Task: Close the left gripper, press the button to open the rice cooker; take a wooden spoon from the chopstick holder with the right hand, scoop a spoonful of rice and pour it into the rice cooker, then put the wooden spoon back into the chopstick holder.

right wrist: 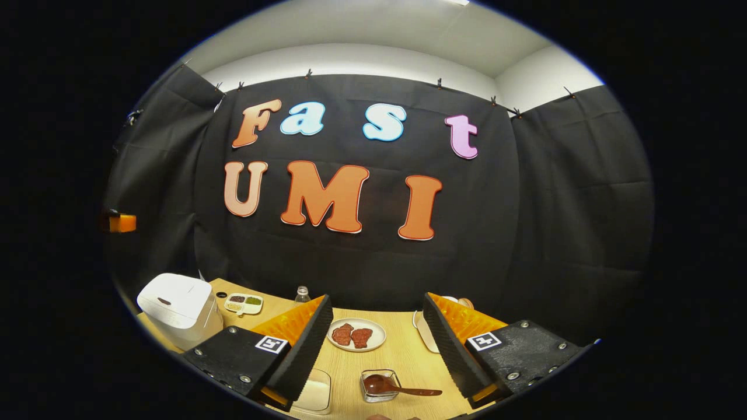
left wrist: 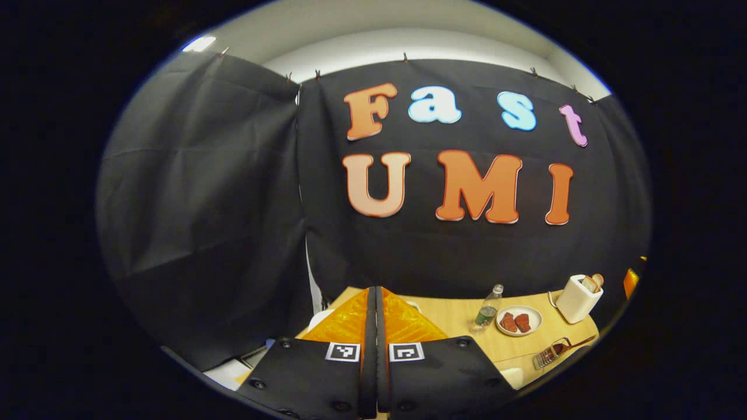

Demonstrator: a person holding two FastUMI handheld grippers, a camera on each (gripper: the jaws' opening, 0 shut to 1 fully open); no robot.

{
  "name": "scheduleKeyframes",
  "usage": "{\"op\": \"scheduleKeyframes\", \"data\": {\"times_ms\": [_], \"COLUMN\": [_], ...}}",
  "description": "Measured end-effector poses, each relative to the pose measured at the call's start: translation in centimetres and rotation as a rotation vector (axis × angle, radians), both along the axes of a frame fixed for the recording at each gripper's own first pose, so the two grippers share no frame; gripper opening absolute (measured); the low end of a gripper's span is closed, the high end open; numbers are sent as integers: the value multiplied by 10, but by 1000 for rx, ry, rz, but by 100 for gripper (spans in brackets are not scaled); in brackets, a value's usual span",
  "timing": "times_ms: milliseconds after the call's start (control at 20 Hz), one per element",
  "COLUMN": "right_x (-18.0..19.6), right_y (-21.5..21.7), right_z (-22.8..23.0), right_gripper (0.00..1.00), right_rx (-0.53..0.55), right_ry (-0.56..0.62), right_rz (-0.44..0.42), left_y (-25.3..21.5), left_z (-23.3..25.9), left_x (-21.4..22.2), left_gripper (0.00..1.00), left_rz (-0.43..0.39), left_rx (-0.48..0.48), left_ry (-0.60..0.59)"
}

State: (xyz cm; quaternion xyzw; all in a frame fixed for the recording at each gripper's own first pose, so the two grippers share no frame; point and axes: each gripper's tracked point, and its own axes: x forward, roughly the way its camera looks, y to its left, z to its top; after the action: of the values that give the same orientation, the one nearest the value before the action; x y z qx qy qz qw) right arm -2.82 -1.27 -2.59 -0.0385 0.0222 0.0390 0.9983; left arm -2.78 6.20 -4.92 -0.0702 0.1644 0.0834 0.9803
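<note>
Left gripper [left wrist: 376, 326] was pinched shut on nothing, right gripper [right wrist: 378, 332] wide open, empty. Wooden spoon [right wrist: 402, 389] looked light and stiff; I'd grab the handle.

The left gripper [left wrist: 376, 303] has its two fingers pressed together with nothing between them, raised above the near edge of a wooden table [left wrist: 455, 318]. To its right stands a bottle [left wrist: 488, 309], and just past that a plate [left wrist: 519, 321] with two reddish pieces. Farther right is a white toaster [left wrist: 578, 298] with bread in it. Nearer, right of the gripper, a clear holder [left wrist: 547, 354] has a spoon [left wrist: 575, 343] resting in it.
</note>
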Motion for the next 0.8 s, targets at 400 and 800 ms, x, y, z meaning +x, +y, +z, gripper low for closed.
{"op": "scheduleKeyframes", "data": {"times_ms": [400,800], "right_x": [-4,-10], "right_y": [-15,-29], "right_z": [-28,-60], "right_gripper": [97,97], "right_rx": [-16,-34], "right_ry": [64,136], "right_rz": [-38,-95], "left_y": [3,9], "left_z": [-131,-193], "left_x": [11,3], "left_gripper": [5,5], "left_rz": [-17,7], "left_rx": [-306,-370], "left_ry": [508,697]}}
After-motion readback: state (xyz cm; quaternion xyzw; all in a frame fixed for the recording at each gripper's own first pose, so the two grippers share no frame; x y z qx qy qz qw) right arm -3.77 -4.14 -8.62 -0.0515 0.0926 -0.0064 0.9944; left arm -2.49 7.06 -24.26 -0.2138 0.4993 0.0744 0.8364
